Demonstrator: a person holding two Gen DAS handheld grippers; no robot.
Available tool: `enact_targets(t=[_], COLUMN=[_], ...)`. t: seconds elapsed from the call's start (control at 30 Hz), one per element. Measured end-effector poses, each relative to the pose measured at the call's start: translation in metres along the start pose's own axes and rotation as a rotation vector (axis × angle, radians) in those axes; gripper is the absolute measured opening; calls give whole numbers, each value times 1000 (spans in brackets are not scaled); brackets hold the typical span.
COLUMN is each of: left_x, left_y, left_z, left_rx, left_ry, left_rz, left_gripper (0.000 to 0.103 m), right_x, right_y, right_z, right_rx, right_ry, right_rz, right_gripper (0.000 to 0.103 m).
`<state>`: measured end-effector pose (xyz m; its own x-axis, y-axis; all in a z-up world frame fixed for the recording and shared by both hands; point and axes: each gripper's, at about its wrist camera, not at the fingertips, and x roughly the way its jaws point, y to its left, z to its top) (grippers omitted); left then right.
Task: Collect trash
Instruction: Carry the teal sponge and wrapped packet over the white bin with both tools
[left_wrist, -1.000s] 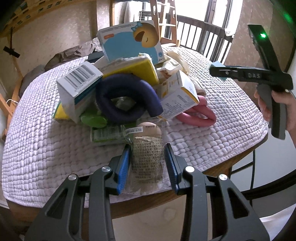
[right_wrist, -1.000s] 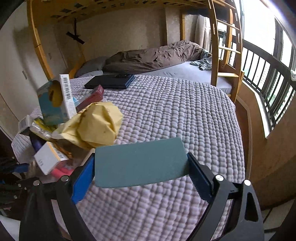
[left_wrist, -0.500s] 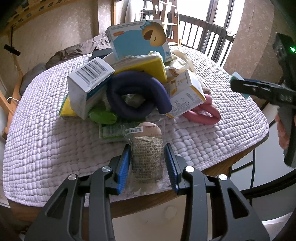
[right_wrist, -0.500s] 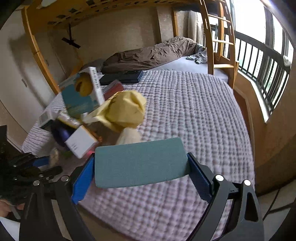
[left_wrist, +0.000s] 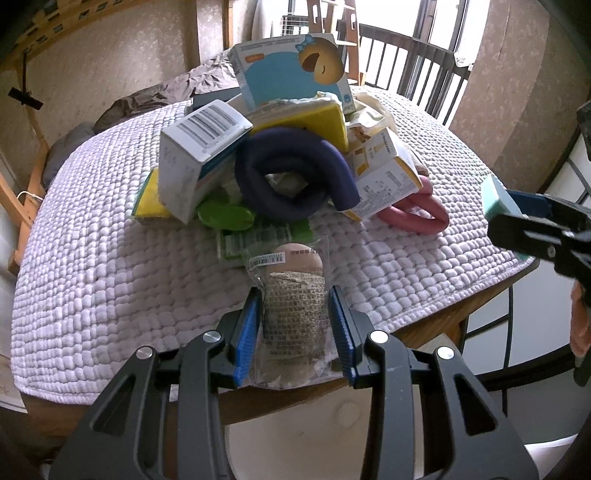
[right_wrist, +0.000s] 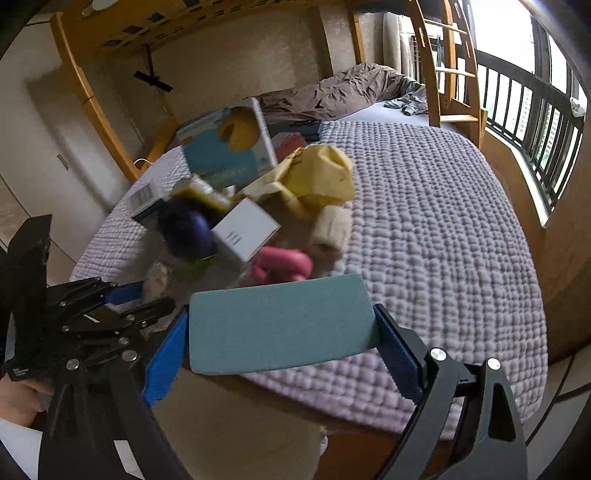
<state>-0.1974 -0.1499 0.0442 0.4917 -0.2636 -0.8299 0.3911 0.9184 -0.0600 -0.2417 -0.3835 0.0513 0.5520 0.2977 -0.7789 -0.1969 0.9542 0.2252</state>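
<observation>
My left gripper (left_wrist: 294, 326) is shut on a clear plastic packet with a beige mesh roll (left_wrist: 294, 302), held at the near edge of the table. My right gripper (right_wrist: 279, 328) is shut on a flat teal sponge (right_wrist: 280, 326), held off the table's right edge; it also shows in the left wrist view (left_wrist: 532, 221). A trash pile sits mid-table: a dark blue foam tube (left_wrist: 291, 177), a pink foam loop (left_wrist: 417, 214), a white barcode box (left_wrist: 195, 155), a blue cartoon box (left_wrist: 291, 70), a yellow sponge pack (left_wrist: 314, 118) and a crumpled yellow bag (right_wrist: 317, 177).
The round table carries a lilac quilted cover (left_wrist: 92, 258). A green lid (left_wrist: 225, 216) and green wrapper (left_wrist: 266, 236) lie under the pile. A bunk bed with brown bedding (right_wrist: 343, 92) stands behind. A balcony railing (right_wrist: 532, 122) is on the right.
My right gripper with the teal sponge has moved down and toward the table's near edge, closer to my left gripper. My left gripper has shifted slightly left, still holding the packet.
</observation>
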Motion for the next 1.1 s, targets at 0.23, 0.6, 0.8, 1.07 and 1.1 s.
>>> enact_targets(t=[0.23,0.6,0.8,1.07,1.1], left_x=[-5,-16,-22,-25,-25], left_y=[5,8,6,3,2], left_z=[-4,-18,-32,-45,-47], left_rx=[7,20,30,45,47], left_ry=[2,18,31,52,56], left_rz=[-3,-12,-23,-31,-31], left_gripper=[40,40,40,40,40], right_x=[-3,-5,-6,-6,-5], right_y=[20,39,49,62,63], right_z=[-10,-33,-46,-60,-61], right_rx=[3,12,7,-10,-11], right_ry=[6,40,59,85,87], right_rz=[15,31,39,47,47], right_gripper=[91,91,91,91,91])
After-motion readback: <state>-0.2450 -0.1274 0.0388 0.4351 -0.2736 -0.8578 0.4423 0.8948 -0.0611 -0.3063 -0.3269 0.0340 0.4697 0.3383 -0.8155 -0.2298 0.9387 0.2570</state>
